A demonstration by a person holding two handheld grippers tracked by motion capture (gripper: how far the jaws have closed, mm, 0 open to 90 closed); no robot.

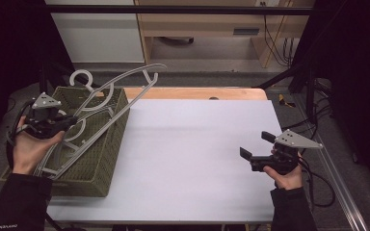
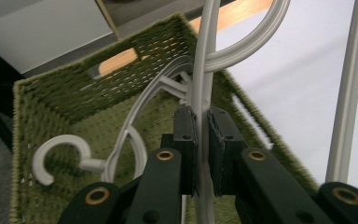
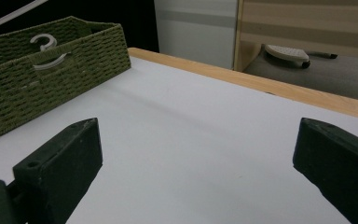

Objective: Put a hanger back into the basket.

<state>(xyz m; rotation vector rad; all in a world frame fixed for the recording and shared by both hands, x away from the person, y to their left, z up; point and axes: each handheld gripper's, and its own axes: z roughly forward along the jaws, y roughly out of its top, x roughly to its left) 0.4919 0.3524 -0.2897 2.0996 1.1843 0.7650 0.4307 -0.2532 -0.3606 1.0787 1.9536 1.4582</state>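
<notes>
Left gripper [image 1: 66, 121] clamping white plastic hanger [image 1: 125, 84], lifting from green woven basket [image 1: 103, 159]; more hangers remaining; right gripper [image 1: 257, 147] idling, jaws apart.

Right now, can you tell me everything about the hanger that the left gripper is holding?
The held hanger is pale grey and looks like smooth plastic, with a curved hook, sloping shoulders and a straight bottom bar. It is tilted, one end down inside the green woven basket and the other sticking up past the basket's far rim. The left gripper is shut on one of its thin bars. Other grey hangers lie under it in the basket; where they touch I cannot tell.
</notes>
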